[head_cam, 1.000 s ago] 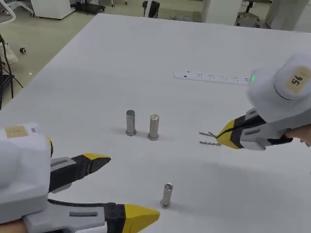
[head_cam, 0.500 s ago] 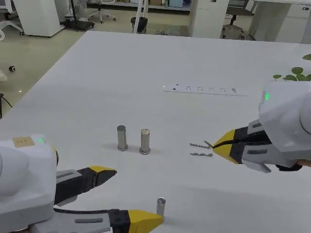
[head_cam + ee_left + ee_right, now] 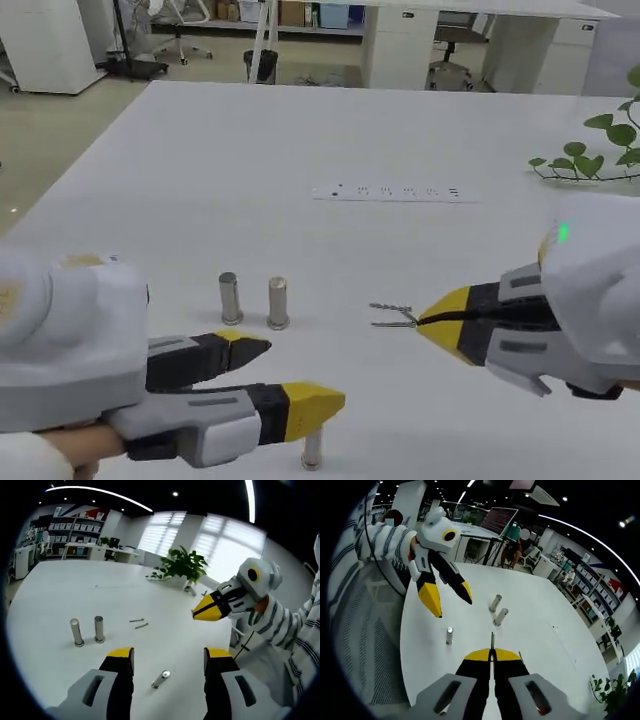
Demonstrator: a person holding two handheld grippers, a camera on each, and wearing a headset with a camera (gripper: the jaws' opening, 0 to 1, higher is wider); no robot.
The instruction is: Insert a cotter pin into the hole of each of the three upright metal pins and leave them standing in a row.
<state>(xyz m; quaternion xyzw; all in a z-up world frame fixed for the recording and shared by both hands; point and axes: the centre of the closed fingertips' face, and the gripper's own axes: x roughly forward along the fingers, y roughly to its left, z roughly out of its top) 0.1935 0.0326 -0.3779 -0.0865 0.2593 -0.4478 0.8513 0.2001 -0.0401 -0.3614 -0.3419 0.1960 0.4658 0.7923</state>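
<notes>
At the tip of the right gripper [image 3: 492, 652], jaws clenched, a thin cotter pin [image 3: 492, 640] sticks fwd out of the seam, or so it looks in the right gripper view; it's too fine to confirm in the head view. Two loose cotter pins [image 3: 142, 626] lie flat on the table [image 3: 200, 180], near the pair of metal pins [image 3: 278, 303] and to their right in the head view. That pair stands upright side by side, close but not touching. Apart from them, nearer the person, the third metal pin [image 3: 449, 635] stands just beside the left gripper [image 3: 169, 655], whose jaws are spread w/ nothing btwn them.

Step in hand, my read: get the held cotter pin into a cross-hole. The holes are too small to see, so their direction is unknown; check first. The left gripper should steady the chosen pin low on its body, since a sideways push would prob. tip it. Bring the cotter pin in level, square to the hole, slowly. The third metal pin also needs moving into line w/ the pair.
</notes>
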